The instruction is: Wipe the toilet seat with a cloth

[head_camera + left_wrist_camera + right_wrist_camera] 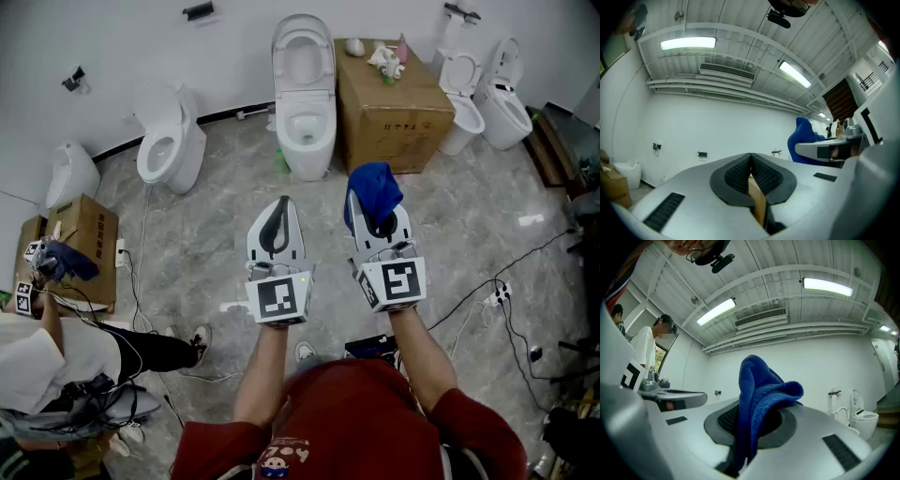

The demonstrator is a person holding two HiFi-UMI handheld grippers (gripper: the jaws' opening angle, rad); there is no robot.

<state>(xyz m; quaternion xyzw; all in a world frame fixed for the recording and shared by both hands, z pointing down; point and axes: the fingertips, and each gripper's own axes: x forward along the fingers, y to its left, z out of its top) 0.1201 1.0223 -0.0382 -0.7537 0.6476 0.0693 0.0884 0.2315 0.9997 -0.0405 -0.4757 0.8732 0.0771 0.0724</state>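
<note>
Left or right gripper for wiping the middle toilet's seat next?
Right. The right gripper is shut on the blue cloth; the left gripper is shut on nothing. Both sit about equally short of the middle toilet, so the cloth decides it.

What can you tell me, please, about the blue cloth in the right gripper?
The blue cloth is deep blue, soft, knitted-looking fabric, bunched into folds. The right gripper is shut on it: its dark pads pinch the lower folds, and the rest stands up past the jaw tips, flopping to one side. Nothing else touches it.
</note>
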